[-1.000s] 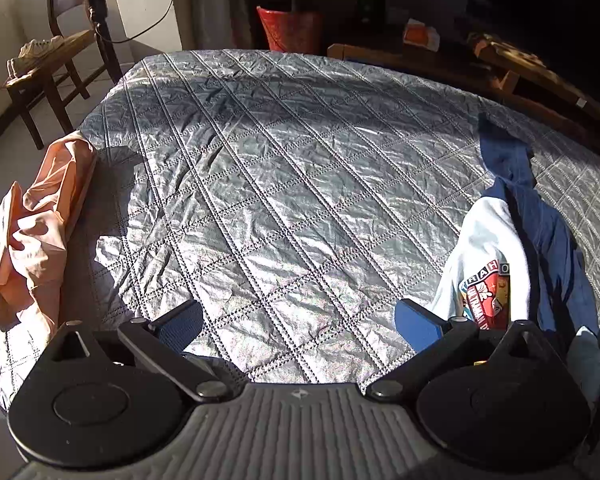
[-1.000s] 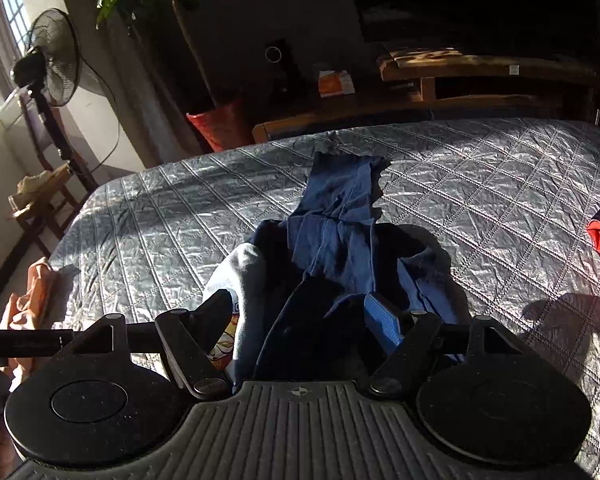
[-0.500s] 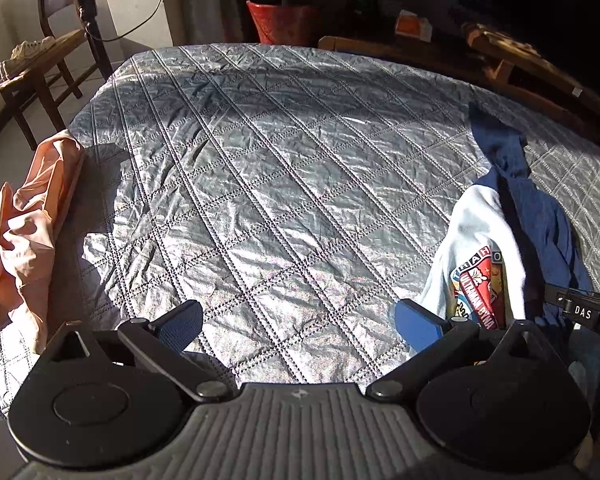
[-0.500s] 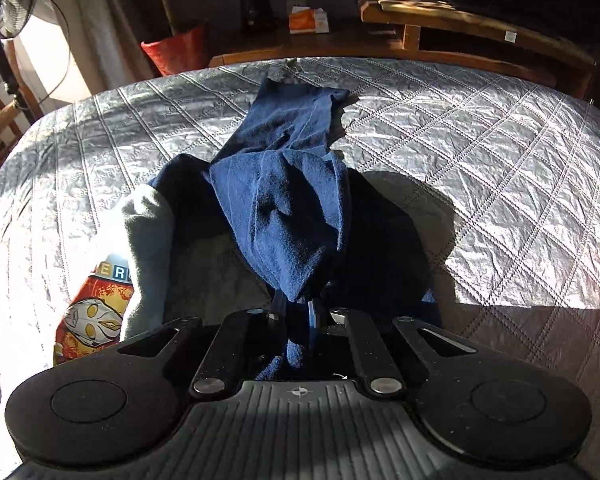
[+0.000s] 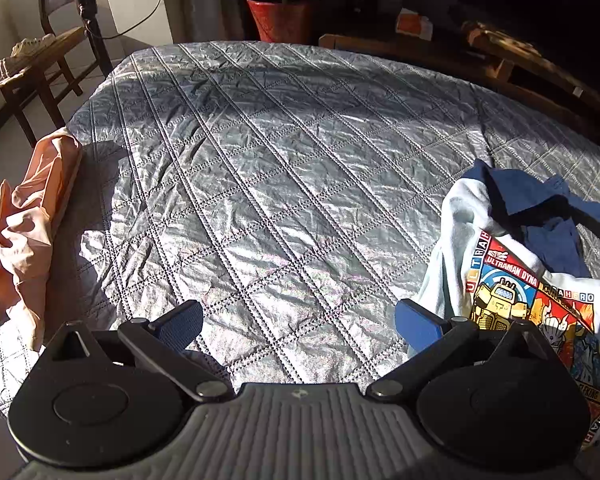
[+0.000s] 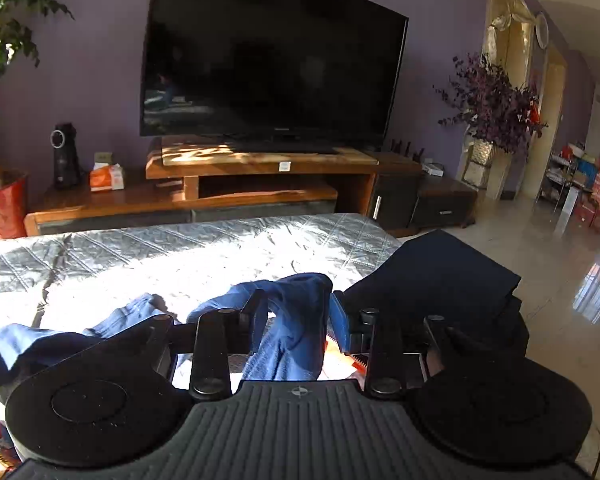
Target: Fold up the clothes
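The right gripper [image 6: 296, 320] – jaws opening around the rumpled navy-blue garment [image 6: 296, 336] – should let go fully, while the left gripper [image 5: 298, 320] gapes empty.

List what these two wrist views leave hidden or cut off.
- Left wrist view: the printed shirt runs off the right edge and behind the left tongs; its full shape is unknown.
- Right wrist view: whether the opening right tongs press the blue garment between them is unclear.
- Right wrist view: the dark folded item is too shadowed to identify.
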`<state>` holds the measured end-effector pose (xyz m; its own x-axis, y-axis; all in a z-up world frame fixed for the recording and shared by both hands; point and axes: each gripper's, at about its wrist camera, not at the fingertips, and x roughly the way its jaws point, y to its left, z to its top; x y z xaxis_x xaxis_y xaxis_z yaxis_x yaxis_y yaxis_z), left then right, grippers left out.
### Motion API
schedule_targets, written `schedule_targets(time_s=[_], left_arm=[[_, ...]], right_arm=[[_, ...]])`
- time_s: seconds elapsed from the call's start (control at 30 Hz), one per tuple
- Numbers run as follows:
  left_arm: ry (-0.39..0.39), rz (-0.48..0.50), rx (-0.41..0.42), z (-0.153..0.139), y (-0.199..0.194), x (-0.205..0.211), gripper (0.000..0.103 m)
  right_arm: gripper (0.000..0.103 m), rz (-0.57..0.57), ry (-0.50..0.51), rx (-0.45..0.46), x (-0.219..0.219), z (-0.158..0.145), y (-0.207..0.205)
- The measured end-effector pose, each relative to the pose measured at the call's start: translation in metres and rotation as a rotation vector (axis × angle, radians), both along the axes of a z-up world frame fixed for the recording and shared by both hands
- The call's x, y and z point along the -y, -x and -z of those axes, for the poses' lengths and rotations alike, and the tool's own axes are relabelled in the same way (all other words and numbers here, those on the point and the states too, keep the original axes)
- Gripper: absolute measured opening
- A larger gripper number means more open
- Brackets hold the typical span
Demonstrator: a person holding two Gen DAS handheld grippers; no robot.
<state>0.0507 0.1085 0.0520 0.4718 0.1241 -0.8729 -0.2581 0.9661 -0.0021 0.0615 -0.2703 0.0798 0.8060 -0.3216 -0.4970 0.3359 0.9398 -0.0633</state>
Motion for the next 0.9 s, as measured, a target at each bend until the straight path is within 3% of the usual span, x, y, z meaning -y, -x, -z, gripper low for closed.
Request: schedule_targets(time_s=[0.03,0.07,0.13,0.17,0.23,0.47,0.5,0.53,0.57,0.6,0.63,0.67,0.73,0.8,0.83,0.9], left_arm=[[0.001,-0.002,-0.001,0.000,0.000,0.000,0.102],[0.001,-0.003,-0.001,0.000,0.000,-0.001,0.102],[0.000,0.000,-0.003,0.001,0.000,0.000,0.102],[-0.001,0.003,-0.005,0.002,0.000,0.001,0.102],[-0.003,0.007,-0.008,0.002,0.000,0.002,0.102],[-0.002,0.008,-0.013,0.004,-0.001,0.003,0.102],[-0.001,0.006,-0.014,0.004,-0.001,0.002,0.102],[0.000,0.003,-0.014,0.005,-0.001,0.002,0.102],[0.002,0.000,-0.016,0.005,-0.001,0.001,0.102],[0.004,-0.004,-0.016,0.005,-0.001,0.001,0.102],[0.006,-0.007,-0.016,0.005,-0.001,0.000,0.102],[0.008,-0.010,-0.017,0.005,-0.001,0.000,0.102],[0.012,-0.016,-0.018,0.005,-0.001,-0.001,0.102],[0.013,-0.020,-0.013,0.004,-0.001,-0.001,0.102],[0.009,-0.021,-0.012,0.003,-0.001,-0.001,0.102],[0.010,-0.021,-0.014,0.004,-0.001,-0.001,0.102]], right_arm=[[0.044,-0.072,-0.053,-0.002,-0.005,0.004,0.008],[0.061,-0.145,-0.105,-0.009,-0.010,0.008,0.016],[0.084,-0.327,-0.198,-0.160,-0.031,0.021,0.017],[0.075,-0.413,-0.239,-0.232,-0.042,0.028,0.016],[0.068,-0.423,-0.174,-0.247,-0.060,0.035,0.008],[0.079,-0.586,0.080,-0.410,-0.114,0.064,-0.041],[0.076,-0.615,0.124,-0.432,-0.121,0.069,-0.046],[0.049,-0.617,0.135,-0.467,-0.122,0.073,-0.051],[0.004,-0.620,0.103,-0.495,-0.119,0.074,-0.056],[0.001,-0.622,0.069,-0.519,-0.116,0.075,-0.060],[0.017,-0.605,-0.005,-0.470,-0.108,0.067,-0.063],[0.046,-0.554,-0.054,-0.422,-0.101,0.060,-0.068],[0.091,-0.454,-0.098,-0.366,-0.089,0.054,-0.082],[0.071,-0.358,-0.093,-0.350,-0.080,0.055,-0.100],[0.069,-0.361,-0.096,-0.392,-0.081,0.062,-0.108],[0.077,-0.367,-0.098,-0.476,-0.083,0.077,-0.125]])
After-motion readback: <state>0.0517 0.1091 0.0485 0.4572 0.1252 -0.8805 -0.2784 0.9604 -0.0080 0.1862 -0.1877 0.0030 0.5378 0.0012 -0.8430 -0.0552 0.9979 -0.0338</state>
